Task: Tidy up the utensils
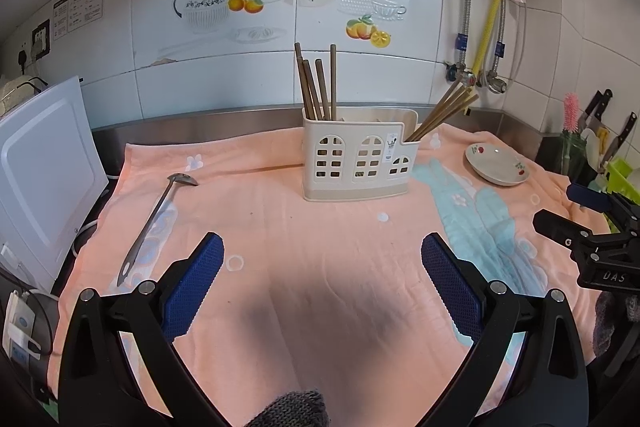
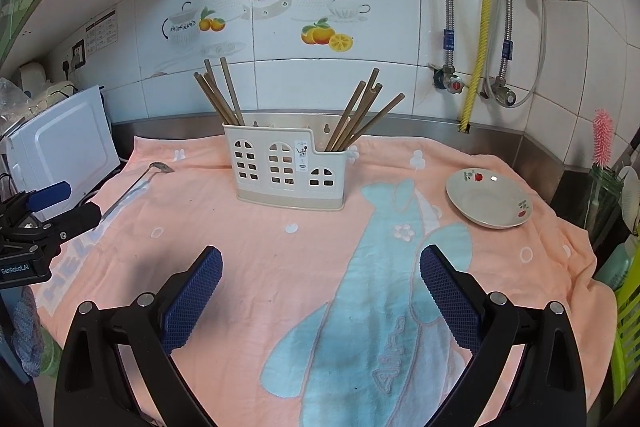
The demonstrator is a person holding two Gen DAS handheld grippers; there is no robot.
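A cream utensil holder (image 1: 358, 157) (image 2: 286, 167) stands on the pink towel (image 1: 300, 267) (image 2: 280, 267). Wooden chopsticks stand in its left compartment (image 1: 316, 87) (image 2: 220, 95) and lean out of its right one (image 1: 444, 115) (image 2: 362, 111). A metal ladle (image 1: 154, 217) (image 2: 132, 189) lies on the towel's left side. My left gripper (image 1: 322, 263) is open and empty, low over the towel in front of the holder. My right gripper (image 2: 320, 267) is open and empty over the blue fish print. Each gripper shows at the other view's edge.
A small white dish with cherry print (image 1: 496, 163) (image 2: 488, 201) sits on the towel at the right. A white appliance (image 1: 44, 163) (image 2: 64, 143) stands at the left. Knives (image 1: 600, 119), a pink brush (image 2: 602, 137) and a green rack (image 2: 626, 327) crowd the right edge. The tiled wall carries pipes (image 2: 480, 27).
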